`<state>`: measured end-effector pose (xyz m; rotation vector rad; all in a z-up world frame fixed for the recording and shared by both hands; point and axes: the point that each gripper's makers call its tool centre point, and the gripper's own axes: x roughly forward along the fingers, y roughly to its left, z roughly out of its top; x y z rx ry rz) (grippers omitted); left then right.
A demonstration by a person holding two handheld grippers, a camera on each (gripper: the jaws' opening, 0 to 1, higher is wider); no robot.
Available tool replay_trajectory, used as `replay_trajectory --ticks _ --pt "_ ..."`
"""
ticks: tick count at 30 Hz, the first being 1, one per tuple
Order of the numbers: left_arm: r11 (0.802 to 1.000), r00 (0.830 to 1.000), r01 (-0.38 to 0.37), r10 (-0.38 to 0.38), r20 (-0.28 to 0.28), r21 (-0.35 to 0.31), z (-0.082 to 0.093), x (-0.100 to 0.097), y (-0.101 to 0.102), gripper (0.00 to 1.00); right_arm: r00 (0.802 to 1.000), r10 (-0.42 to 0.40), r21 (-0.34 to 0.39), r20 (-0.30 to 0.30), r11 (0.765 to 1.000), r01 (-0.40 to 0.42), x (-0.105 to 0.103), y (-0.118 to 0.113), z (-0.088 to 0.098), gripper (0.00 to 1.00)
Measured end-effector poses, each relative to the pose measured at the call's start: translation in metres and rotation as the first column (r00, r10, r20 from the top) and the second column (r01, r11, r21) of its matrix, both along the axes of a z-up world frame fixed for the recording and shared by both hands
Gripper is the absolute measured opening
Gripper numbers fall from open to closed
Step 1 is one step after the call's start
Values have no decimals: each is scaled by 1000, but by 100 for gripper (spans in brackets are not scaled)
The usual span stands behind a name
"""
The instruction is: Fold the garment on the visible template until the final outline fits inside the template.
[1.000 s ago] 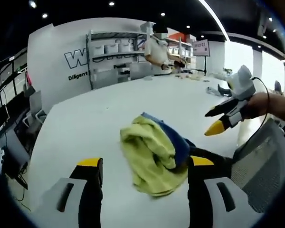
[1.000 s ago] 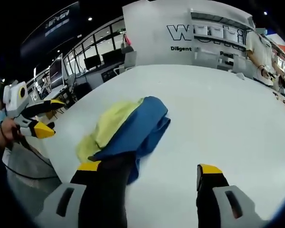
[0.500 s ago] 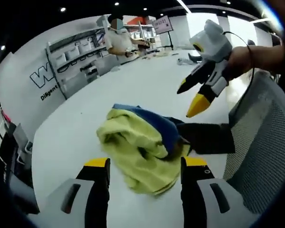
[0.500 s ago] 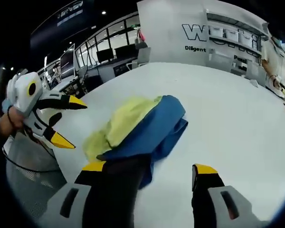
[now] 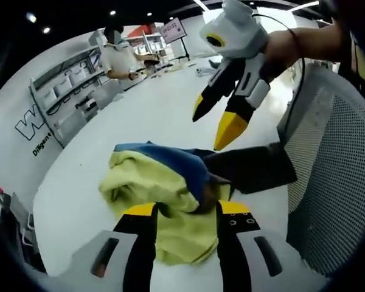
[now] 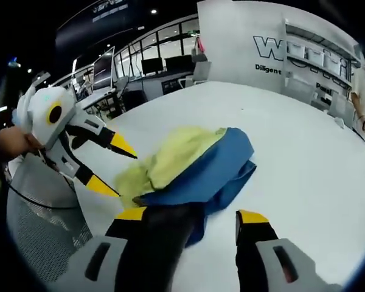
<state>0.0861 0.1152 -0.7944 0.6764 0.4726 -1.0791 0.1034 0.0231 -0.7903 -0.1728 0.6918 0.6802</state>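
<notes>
Both hand-held grippers (image 5: 185,210) (image 6: 191,214) at garment (image 5: 164,182).

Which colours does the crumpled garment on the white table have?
The garment is yellow-green, blue and dark; right gripper view shows it best.

Garment (image 5: 164,182) on table (image 5: 140,115) — between both hand-held grippers, chair (image 5: 334,182) beside

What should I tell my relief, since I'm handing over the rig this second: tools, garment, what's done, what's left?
Left tool: open, jaws either side of the garment's yellow-green edge, not shut on it.
Right tool: open, holding nothing, hovering near the heap.
Garment: a crumpled yellow-green and blue heap with a dark part, on the white table. I cannot make out a template.
Done: no fold.
Left: spread it flat, then fold it.
</notes>
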Motion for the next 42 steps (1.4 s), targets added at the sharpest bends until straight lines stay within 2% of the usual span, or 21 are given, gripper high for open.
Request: replay_trajectory --ticks 1,2,5,10,19,22,28,30,33,36,39,42 --pt "1000 1000 26 -26 -2 11 -2 -2 -2 33 1000 19 -12 11 1000 -19 0 1 1 52" --pt "999 999 31 -31 20 17 -3 0 -3 32 999 36 -27 18 999 -35 -1 2 1 51" --pt "999 999 43 -43 25 29 -5 0 -5 29 994 96 -96 48 991 -91 0 2 1 48" --pt "999 999 39 -39 11 34 -13 5 -5 26 989 130 -88 64 988 -124 0 8 3 42" --pt "994 995 95 -95 -3 47 -22 2 -14 16 963 250 -139 104 962 -235 -1 22 7 36" --pt "993 994 110 -110 -6 51 -24 1 -16 12 942 308 -152 136 946 -287 -2 29 12 30" --pt "991 992 123 -123 -6 52 -27 3 -17 8 902 405 -200 149 906 -373 -6 39 12 32" --pt "991 993 118 -119 8 59 -28 6 -16 6 878 453 -227 156 881 -415 -10 43 12 32" --pt "991 993 119 -119 0 59 -29 6 -15 4 863 482 -247 154 864 -438 -12 46 9 31" --pt "992 993 119 -119 1 51 -28 4 -15 4 852 504 -272 144 848 -456 -11 48 5 29" --pt "994 994 109 -109 2 28 -22 2 -15 4 829 541 -298 141 822 -485 -12 52 1 26" --pt "993 993 113 -114 35 34 -15 2 -14 3 801 583 -332 136 789 -518 -13 56 -1 22"
